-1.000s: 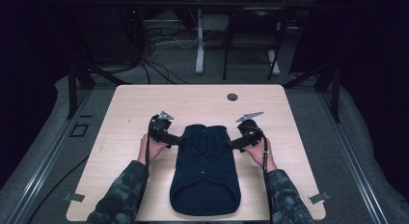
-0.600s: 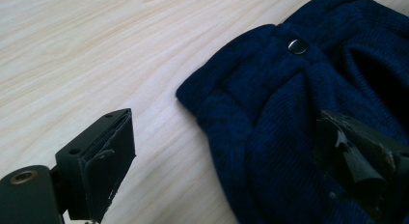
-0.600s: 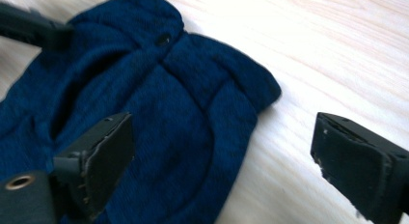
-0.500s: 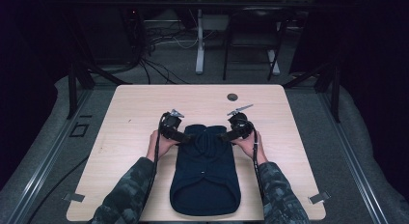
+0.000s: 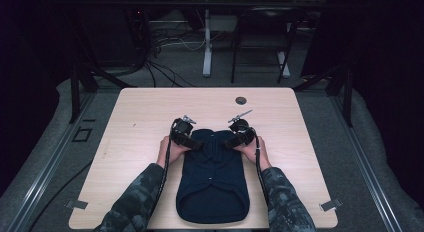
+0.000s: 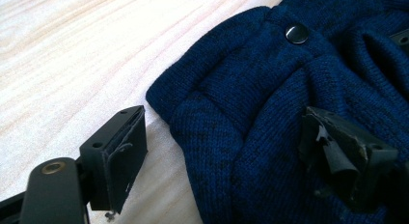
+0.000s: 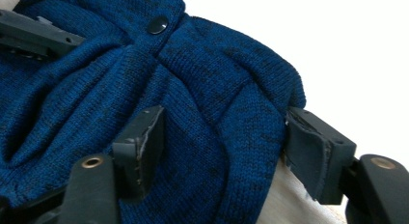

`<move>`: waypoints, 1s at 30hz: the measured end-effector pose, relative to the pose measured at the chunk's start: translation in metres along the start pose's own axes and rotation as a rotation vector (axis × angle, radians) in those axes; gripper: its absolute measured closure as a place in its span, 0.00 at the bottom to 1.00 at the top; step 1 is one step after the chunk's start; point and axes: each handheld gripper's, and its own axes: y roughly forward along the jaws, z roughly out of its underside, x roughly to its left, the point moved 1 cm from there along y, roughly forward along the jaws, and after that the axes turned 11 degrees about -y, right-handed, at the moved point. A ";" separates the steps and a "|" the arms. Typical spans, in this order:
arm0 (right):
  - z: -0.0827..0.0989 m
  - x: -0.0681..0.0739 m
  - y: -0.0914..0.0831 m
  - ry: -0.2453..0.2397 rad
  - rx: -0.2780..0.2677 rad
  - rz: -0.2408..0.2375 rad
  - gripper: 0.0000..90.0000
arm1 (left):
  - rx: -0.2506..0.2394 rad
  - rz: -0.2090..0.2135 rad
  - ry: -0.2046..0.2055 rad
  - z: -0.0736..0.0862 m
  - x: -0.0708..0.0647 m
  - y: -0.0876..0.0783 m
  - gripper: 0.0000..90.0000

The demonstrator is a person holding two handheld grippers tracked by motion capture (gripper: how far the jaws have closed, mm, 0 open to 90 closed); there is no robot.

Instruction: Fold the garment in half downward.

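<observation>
A dark blue knitted garment (image 5: 214, 182) lies flat on the wooden table (image 5: 150, 107), its snap-buttoned top (image 6: 296, 34) at the far end. My left gripper (image 5: 197, 142) is at its top left corner. In the left gripper view the jaws have just been closing: one pad (image 6: 120, 156) is on bare wood, a gap away from the knit, and the other (image 6: 342, 156) rests on the fabric. My right gripper (image 5: 231, 142) is at the top right corner, its jaws also closing. The rounded shoulder fold (image 7: 226, 127) sits between its pads (image 7: 308, 156), not squeezed.
A small dark round grommet (image 5: 241, 100) sits in the table near its far edge. Camouflage sleeves (image 5: 140, 192) come in from the near edge on both sides of the garment. Metal frame legs and cables stand on the floor beyond the table.
Both hands have moved inward from beside the garment onto its top corners. Both pairs of jaws have narrowed around the fabric edges.
</observation>
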 end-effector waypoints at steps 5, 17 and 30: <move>0.001 0.004 0.000 -0.018 -0.007 0.013 0.44 | 0.001 -0.008 0.018 0.001 -0.003 0.000 0.26; 0.006 0.012 -0.001 -0.031 -0.043 0.043 0.62 | -0.029 0.002 0.048 0.006 -0.009 -0.002 0.44; 0.012 0.018 -0.001 -0.042 -0.107 0.077 0.72 | -0.034 0.019 0.098 0.008 -0.019 -0.005 0.73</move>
